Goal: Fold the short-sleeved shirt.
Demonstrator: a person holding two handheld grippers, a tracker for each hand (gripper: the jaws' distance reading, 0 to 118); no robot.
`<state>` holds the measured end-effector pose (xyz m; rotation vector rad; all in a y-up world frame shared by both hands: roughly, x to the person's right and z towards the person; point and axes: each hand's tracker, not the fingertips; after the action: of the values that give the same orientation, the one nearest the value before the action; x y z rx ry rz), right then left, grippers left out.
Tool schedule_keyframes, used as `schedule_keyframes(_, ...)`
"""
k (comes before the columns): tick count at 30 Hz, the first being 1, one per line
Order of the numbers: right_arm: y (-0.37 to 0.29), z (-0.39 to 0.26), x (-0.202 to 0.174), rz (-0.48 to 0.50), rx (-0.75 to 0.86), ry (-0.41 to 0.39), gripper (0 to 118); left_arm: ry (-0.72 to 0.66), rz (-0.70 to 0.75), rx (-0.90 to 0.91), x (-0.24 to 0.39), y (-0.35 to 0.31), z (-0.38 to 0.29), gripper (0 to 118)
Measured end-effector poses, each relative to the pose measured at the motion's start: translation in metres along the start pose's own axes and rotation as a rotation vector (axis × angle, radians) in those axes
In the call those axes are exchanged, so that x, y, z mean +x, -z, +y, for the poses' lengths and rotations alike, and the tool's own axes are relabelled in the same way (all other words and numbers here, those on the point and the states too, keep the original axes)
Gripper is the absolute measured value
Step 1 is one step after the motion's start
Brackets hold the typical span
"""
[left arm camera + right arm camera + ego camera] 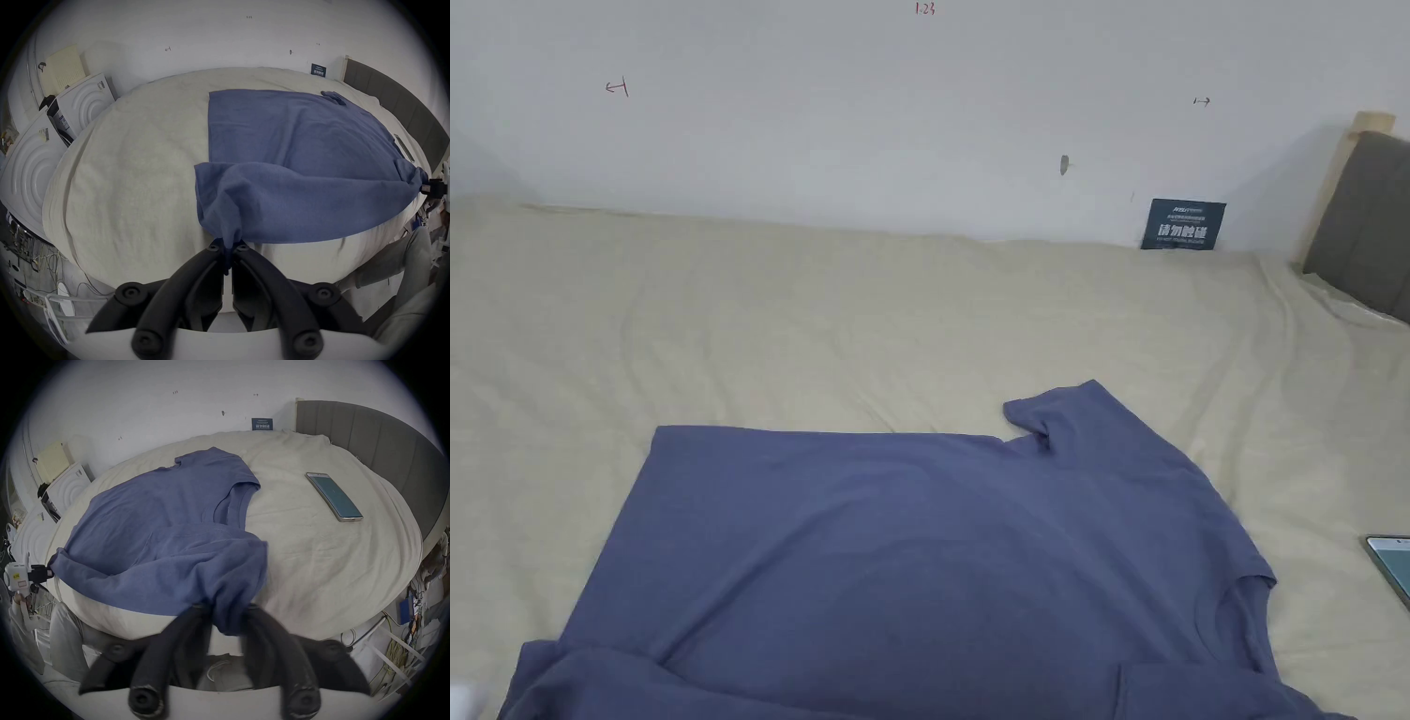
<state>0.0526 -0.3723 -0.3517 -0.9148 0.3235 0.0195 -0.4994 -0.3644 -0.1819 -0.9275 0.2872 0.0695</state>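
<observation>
A blue short-sleeved shirt [919, 544] lies spread on a cream bed sheet [825, 309], collar to the right, its near side hanging over the bed's front edge. In the left gripper view my left gripper [227, 247] is shut on the shirt's [304, 146] near hem corner, which bunches upward from the jaws. In the right gripper view my right gripper [227, 607] grips a thick bunch of the near sleeve of the shirt [158, 518]; its jaws look blurred. Each gripper shows in the other's view: the right gripper [428, 190], the left gripper [46, 573].
A phone [333, 496] lies on the sheet right of the collar. A grey headboard [1364, 220] closes the right end and a white wall runs behind. White foam boxes [80, 104] stand beyond the left end. A person's leg [389, 268] is by the front edge.
</observation>
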Motion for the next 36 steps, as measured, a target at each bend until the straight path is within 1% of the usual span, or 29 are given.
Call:
schedule_keyframes(1, 0.000, 0.001, 0.001, -0.035, 0.001, 0.007, 68, -0.001, 0.000, 0.016, -0.003, -0.002, 0.002, 21)
schedule_keyframes(2, -0.001, 0.002, 0.002, -0.049, 0.004, 0.006, 86, -0.009, 0.000, 0.032, -0.005, -0.005, 0.004, 59)
schedule_keyframes(3, -0.004, 0.002, 0.005, -0.044, 0.008, 0.006, 87, -0.027, 0.012, 0.040, -0.008, -0.007, 0.005, 92)
schedule_keyframes(4, -0.007, 0.003, 0.006, -0.029, 0.025, 0.019, 87, -0.033, 0.014, 0.033, -0.012, -0.009, 0.006, 114)
schedule_keyframes(5, -0.015, 0.003, 0.005, -0.039, 0.060, 0.026, 87, -0.049, 0.030, 0.045, -0.016, -0.012, 0.005, 118)
schedule_keyframes(7, -0.027, 0.003, 0.005, -0.052, 0.096, 0.055, 87, -0.086, 0.047, 0.106, -0.024, -0.025, 0.002, 118)
schedule_keyframes(9, -0.038, 0.013, 0.010, -0.024, 0.126, 0.063, 87, -0.159, -0.013, 0.121, -0.024, -0.038, 0.008, 118)
schedule_keyframes(11, -0.045, 0.021, 0.004, 0.001, 0.134, 0.071, 87, -0.178, -0.093, 0.115, -0.025, -0.051, 0.009, 118)
schedule_keyframes(13, -0.049, 0.037, -0.004, 0.027, 0.147, 0.066, 86, -0.162, -0.083, 0.115, -0.015, -0.059, 0.016, 118)
schedule_keyframes(14, -0.051, 0.043, -0.008, 0.044, 0.161, 0.056, 81, -0.151, -0.089, 0.118, -0.011, -0.062, 0.020, 117)
schedule_keyframes(15, -0.052, 0.050, -0.018, 0.045, 0.177, 0.054, 78, -0.104, -0.074, 0.149, -0.003, -0.059, 0.029, 113)
schedule_keyframes(16, -0.048, 0.055, -0.021, 0.056, 0.176, 0.037, 72, -0.090, -0.056, 0.167, 0.005, -0.056, 0.040, 104)
schedule_keyframes(17, -0.048, 0.061, -0.029, 0.071, 0.178, -0.003, 33, -0.087, -0.062, 0.157, 0.011, -0.053, 0.051, 81)
schedule_keyframes(18, -0.045, 0.068, -0.037, 0.050, 0.182, -0.008, 0, -0.088, -0.068, 0.162, 0.015, -0.049, 0.060, 57)
schedule_keyframes(19, -0.042, 0.073, -0.047, -0.007, 0.200, -0.033, 0, -0.086, -0.103, 0.170, 0.021, -0.041, 0.071, 27)
schedule_keyframes(20, -0.032, 0.078, -0.046, 0.038, 0.159, -0.071, 0, -0.073, -0.128, 0.179, 0.028, -0.035, 0.082, 1)
schedule_keyframes(21, -0.027, 0.086, -0.050, 0.057, 0.152, -0.064, 0, -0.073, -0.122, 0.229, 0.036, -0.031, 0.092, 1)
schedule_keyframes(22, -0.023, 0.092, -0.054, 0.061, 0.161, -0.052, 0, -0.052, -0.136, 0.225, 0.042, -0.028, 0.101, 1)
schedule_keyframes(23, -0.019, 0.101, -0.058, 0.082, 0.152, -0.057, 0, -0.029, -0.140, 0.226, 0.046, -0.020, 0.113, 1)
schedule_keyframes(25, -0.005, 0.121, -0.053, 0.086, 0.154, -0.054, 0, -0.007, -0.151, 0.246, 0.053, -0.010, 0.131, 0)
schedule_keyframes(28, 0.019, 0.164, -0.044, 0.112, 0.143, -0.047, 0, -0.014, -0.142, 0.271, 0.055, 0.005, 0.151, 0)
schedule_keyframes(30, 0.041, 0.197, -0.035, 0.110, 0.141, -0.035, 0, -0.088, -0.173, 0.263, 0.048, 0.013, 0.166, 0)
schedule_keyframes(31, 0.052, 0.214, -0.032, 0.081, 0.124, -0.016, 0, -0.113, -0.181, 0.277, 0.046, 0.015, 0.168, 0)
schedule_keyframes(32, 0.063, 0.228, -0.029, 0.083, 0.123, -0.024, 0, -0.136, -0.165, 0.292, 0.044, 0.018, 0.172, 0)
schedule_keyframes(33, 0.075, 0.243, -0.025, 0.105, 0.123, -0.031, 6, -0.128, -0.163, 0.280, 0.043, 0.021, 0.176, 0)
schedule_keyframes(34, 0.087, 0.258, -0.021, 0.108, 0.117, -0.020, 27, -0.123, -0.161, 0.279, 0.041, 0.024, 0.181, 0)
schedule_keyframes(35, 0.101, 0.275, -0.017, 0.105, 0.094, -0.018, 71, -0.121, -0.155, 0.281, 0.043, 0.026, 0.182, 0)
schedule_keyframes(36, 0.116, 0.287, -0.013, 0.113, 0.054, -0.020, 97, -0.117, -0.148, 0.269, 0.043, 0.030, 0.185, 0)
